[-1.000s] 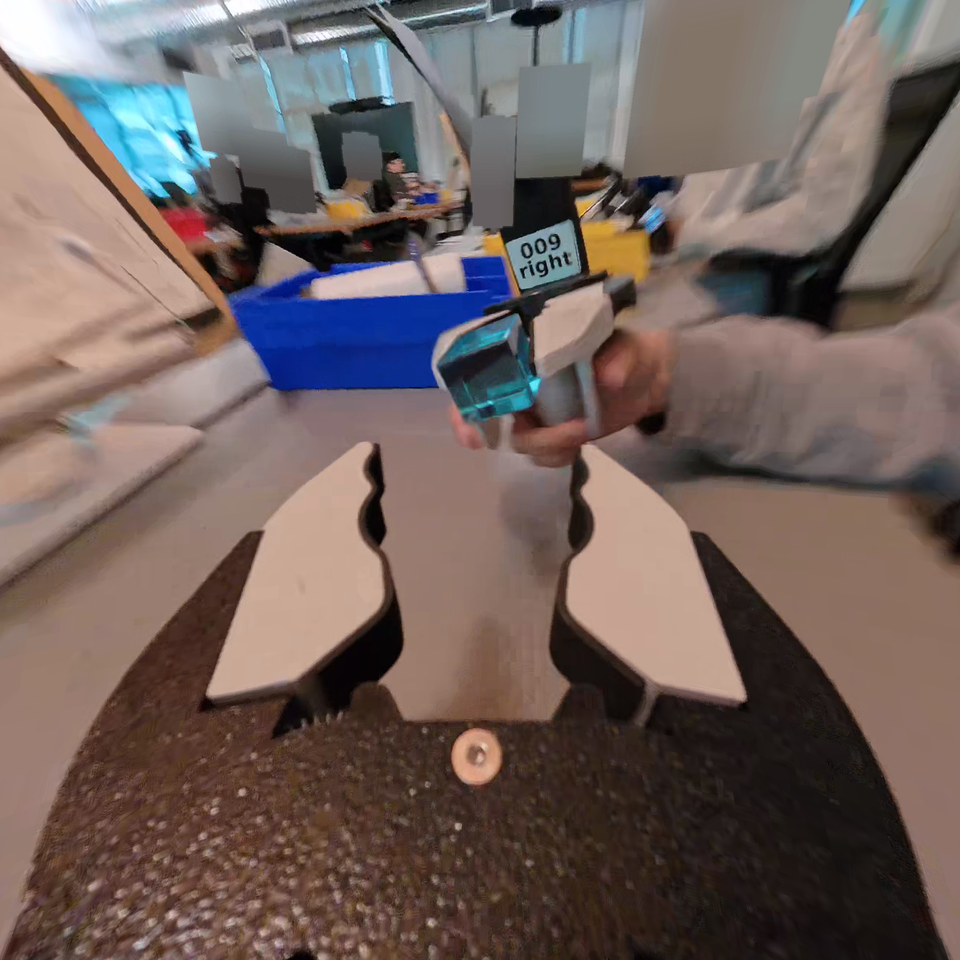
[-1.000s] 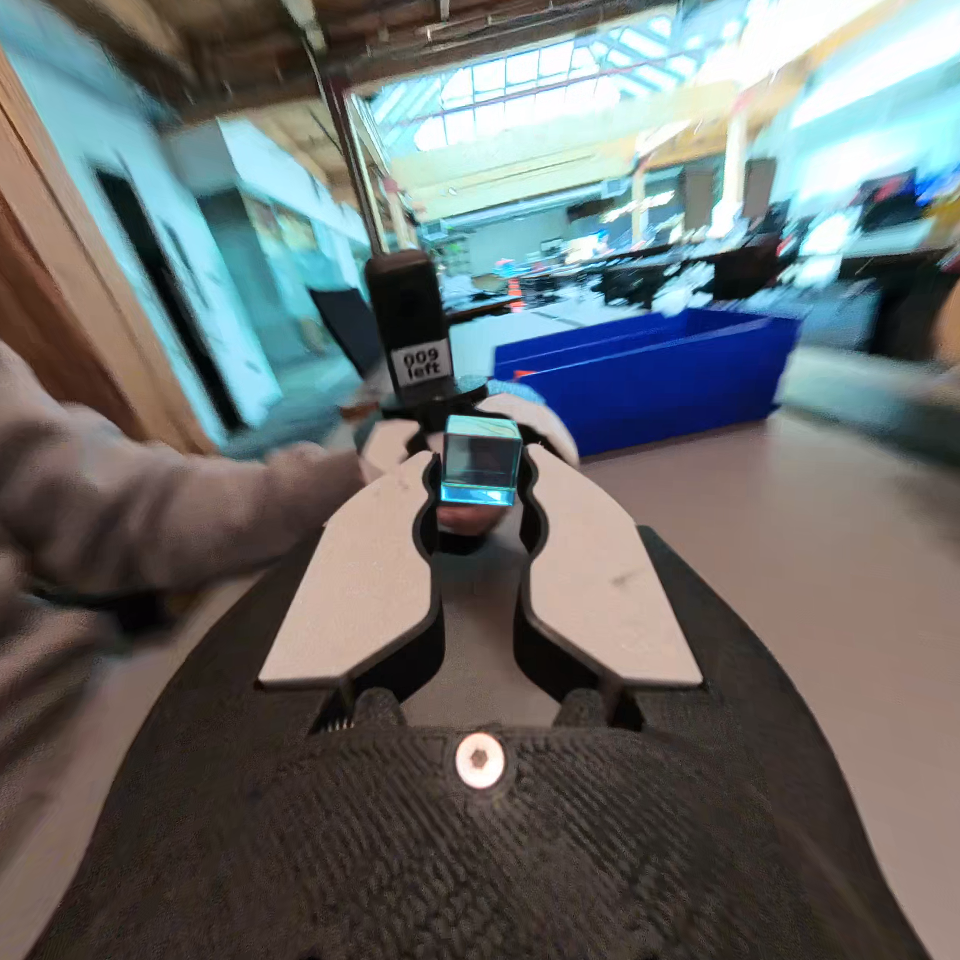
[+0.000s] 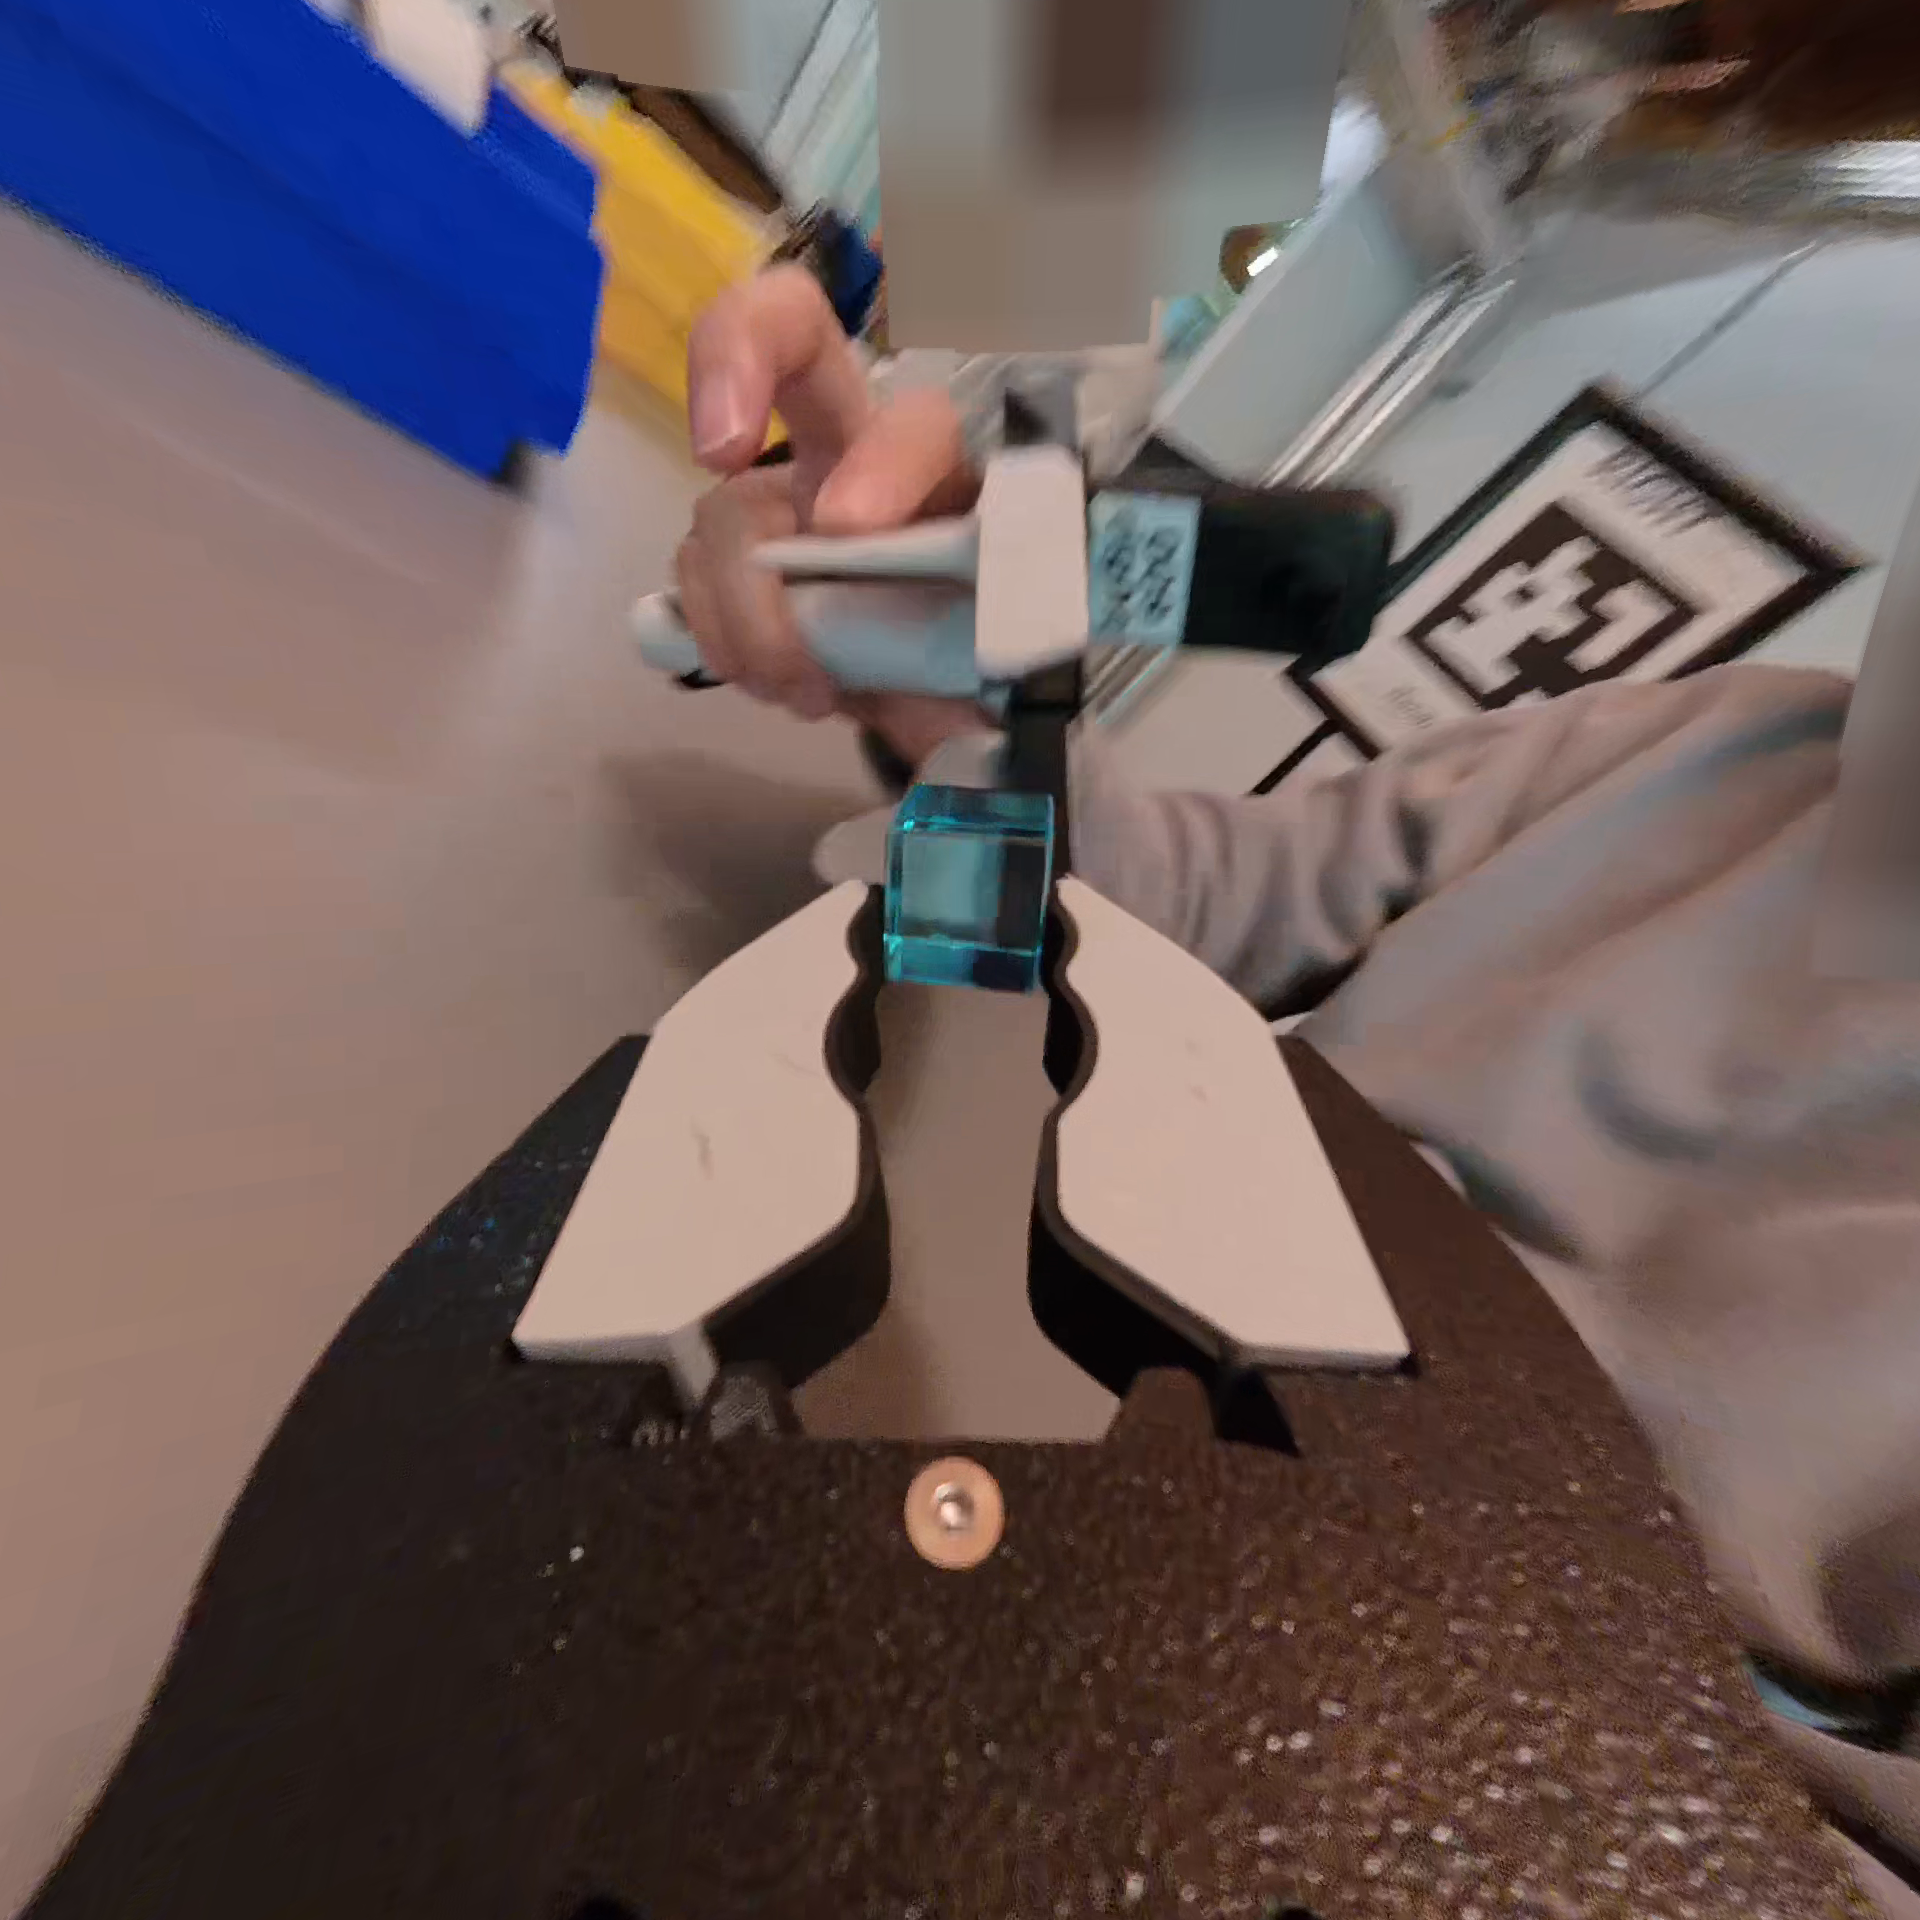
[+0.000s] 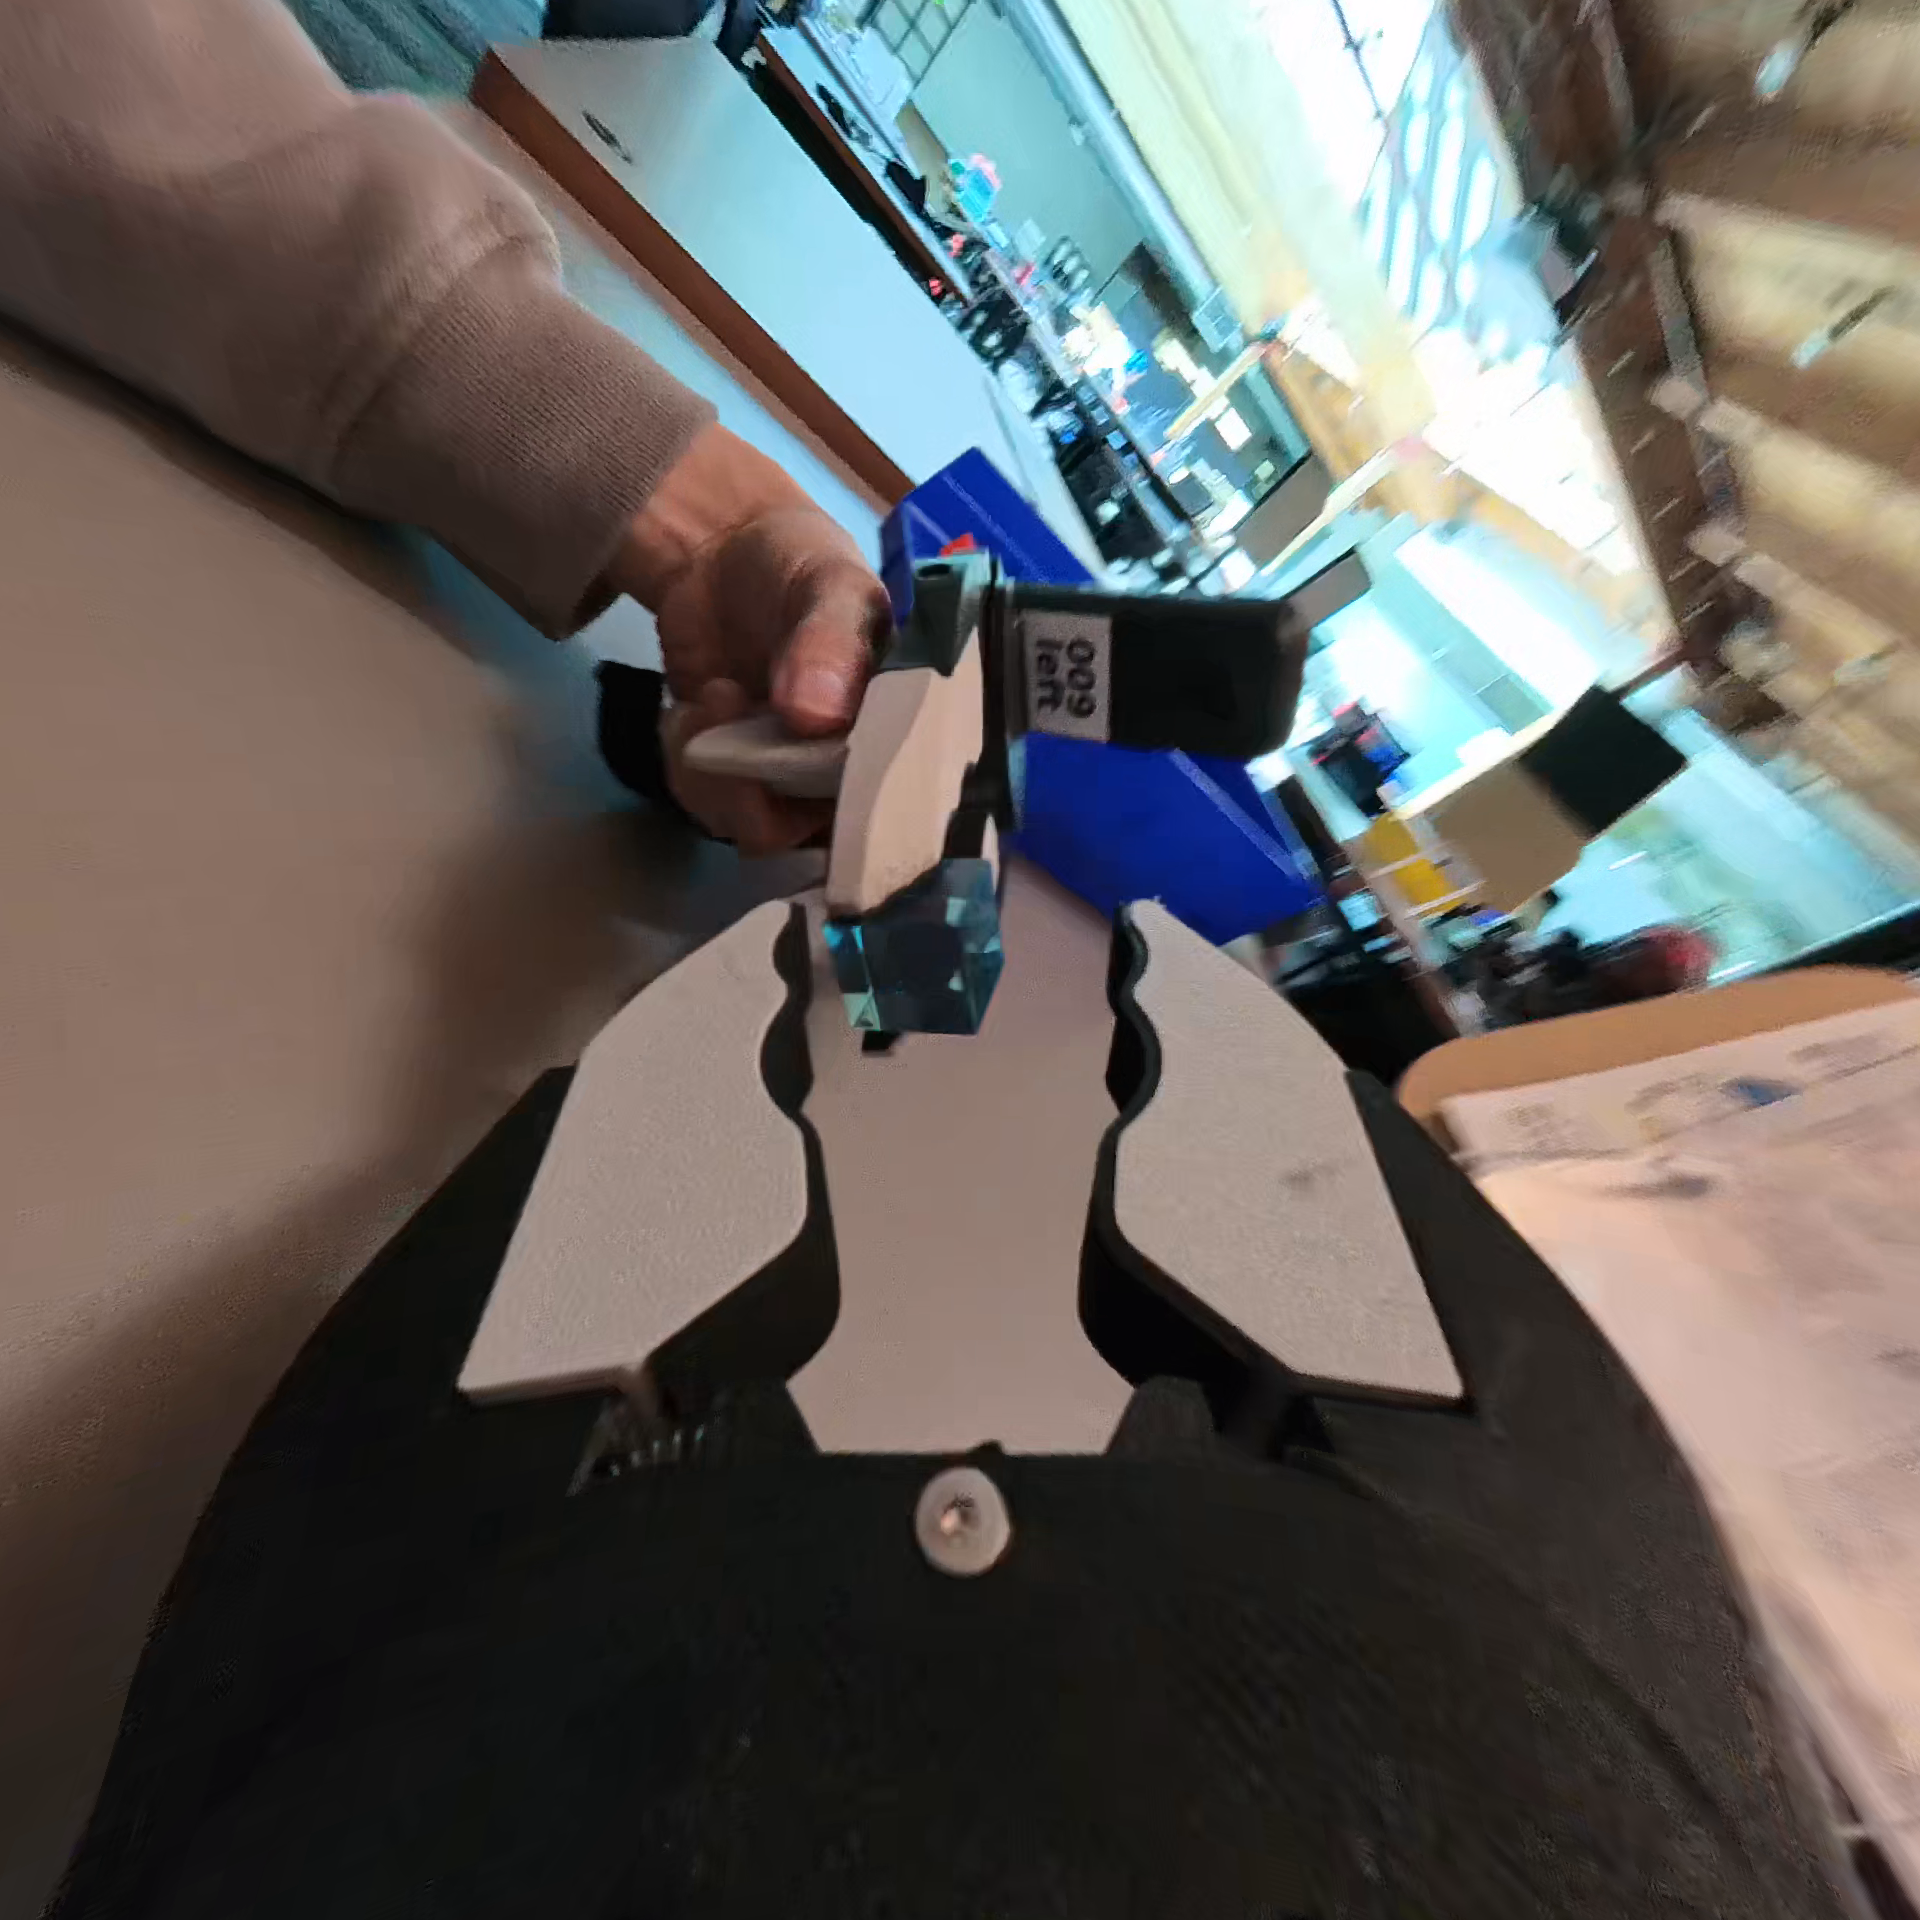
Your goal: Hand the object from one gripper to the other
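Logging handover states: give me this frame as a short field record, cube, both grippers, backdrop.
object: clear blue-tinted glass-like cube
held by: left gripper, jaws closed on the cube's two sides at the fingertips
right gripper: jaws spread; the cube sits between them nearer one finger, no clear contact
handover stage: cube in the left gripper, the right one released
surface: beige table below both tools
background: blue plastic bin; blurred workshop

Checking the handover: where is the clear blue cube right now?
The blue cube sits clamped between the left gripper tips, centre of the left wrist view. In the right wrist view it lies within the open right gripper, near its left finger.
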{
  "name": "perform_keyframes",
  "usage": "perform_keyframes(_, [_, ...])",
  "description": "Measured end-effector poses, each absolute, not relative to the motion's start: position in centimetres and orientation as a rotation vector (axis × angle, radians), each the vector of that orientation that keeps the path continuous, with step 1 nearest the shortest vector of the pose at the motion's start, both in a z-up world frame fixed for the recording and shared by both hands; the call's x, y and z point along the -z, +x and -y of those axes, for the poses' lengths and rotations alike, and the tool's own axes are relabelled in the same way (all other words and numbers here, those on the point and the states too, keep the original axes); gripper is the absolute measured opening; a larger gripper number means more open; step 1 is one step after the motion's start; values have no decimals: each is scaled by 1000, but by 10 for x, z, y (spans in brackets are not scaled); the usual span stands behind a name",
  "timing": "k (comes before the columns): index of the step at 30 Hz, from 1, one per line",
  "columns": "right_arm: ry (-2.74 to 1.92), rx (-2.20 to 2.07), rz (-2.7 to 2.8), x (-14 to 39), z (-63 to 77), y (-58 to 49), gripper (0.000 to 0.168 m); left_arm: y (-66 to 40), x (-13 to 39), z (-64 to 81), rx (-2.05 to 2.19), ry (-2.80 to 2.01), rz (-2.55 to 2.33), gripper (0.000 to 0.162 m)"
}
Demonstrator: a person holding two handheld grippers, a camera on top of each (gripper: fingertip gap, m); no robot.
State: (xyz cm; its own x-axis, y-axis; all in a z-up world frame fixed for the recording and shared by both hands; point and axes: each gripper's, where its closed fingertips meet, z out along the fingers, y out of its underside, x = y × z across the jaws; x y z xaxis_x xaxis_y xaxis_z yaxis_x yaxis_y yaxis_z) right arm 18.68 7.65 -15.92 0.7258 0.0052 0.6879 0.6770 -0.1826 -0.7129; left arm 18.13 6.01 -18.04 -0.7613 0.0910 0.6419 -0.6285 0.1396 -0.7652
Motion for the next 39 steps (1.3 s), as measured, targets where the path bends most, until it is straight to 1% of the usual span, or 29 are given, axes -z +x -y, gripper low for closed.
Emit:
perform_keyframes(2, [-1712, 563, 489, 161, -68, 191, 61, 183, 195, -63, -1615, 542, 2005, 28])
perform_keyframes(4, [-1736, 532, 451, 157, -59, 192, 57, 192, 197, -66, -1663, 539, 2163, 28])
perform_keyframes(7, [-1701, 60, 71, 141, -58, 196, 56, 214, 190, -72, -1852, 434, 2609, 28])
perform_keyframes(8, [-1654, -41, -86, 137, -60, 209, 62, 222, 186, -74, -1902, 429, 2741, 28])
perform_keyframes(9, [-1587, -115, -202, 134, -61, 218, 72, 230, 184, -75, -1929, 456, 2853, 28])
perform_keyframes(11, [-1522, -174, -388, 142, -61, 237, 62, 244, 180, -77, -1974, 483, 3053, 28])
perform_keyframes(12, [-1527, -189, -449, 148, -63, 242, 67, 250, 178, -78, -1989, 472, 3154, 28])
perform_keyframes(13, [-1551, -199, -489, 156, -65, 244, 62, 253, 179, -79, -1971, 441, 3257, 28])
perform_keyframes(15, [-1575, -197, -512, 164, -71, 244, 65, 258, 177, -82, -1931, 359, 3469, 28])
perform_keyframes(16, [-1589, -191, -515, 167, -73, 243, 60, 260, 177, -82, -1896, 313, 3555, 28])
perform_keyframes(17, [-1597, -162, -523, 169, -75, 244, 60, 260, 178, -81, -1867, 265, 3623, 28])
perform_keyframes(18, [-1598, -135, -516, 170, -77, 244, 56, 260, 177, -79, -1849, 217, 3680, 28])
perform_keyframes(21, [-1609, -118, -468, 169, -80, 241, 29, 263, 178, -79, -1710, 115, 3865, 28])
perform_keyframes(27, [-1654, 18, -373, 168, -80, 242, 27, 266, 173, -81, -1539, -60, 4098, 28])
perform_keyframes(29, [-1667, 20, -285, 168, -78, 238, 27, 262, 174, -77, -1614, -87, 4048, 28])
perform_keyframes(30, [-1666, 27, -220, 166, -76, 234, 27, 259, 174, -74, -1731, -33, 3942, 29])
perform_keyframes(31, [-1652, 55, -148, 164, -73, 231, 27, 256, 175, -72, -1873, 101, 3765, 38])
perform_keyframes(32, [-1635, 95, -96, 161, -70, 231, 27, 252, 175, -69, -1976, 259, 3544, 52])
perform_keyframes(34, [-1582, 164, 32, 153, -63, 226, 27, 244, 173, -66, -2082, 535, 3062, 78])
perform_keyframes(35, [-1551, 209, 113, 150, -61, 221, 26, 237, 170, -64, -2092, 613, 2800, 86])
perform_keyframes(36, [-1529, 261, 191, 149, -58, 217, 27, 229, 165, -62, -2080, 654, 2549, 87])
perform_keyframes(38, [-1503, 373, 320, 148, -58, 209, 27, 215, 152, -62, -2043, 685, 2137, 73])
perform_keyframes(39, [-1516, 394, 367, 151, -60, 205, 27, 208, 147, -63, -1995, 681, 1971, 69])
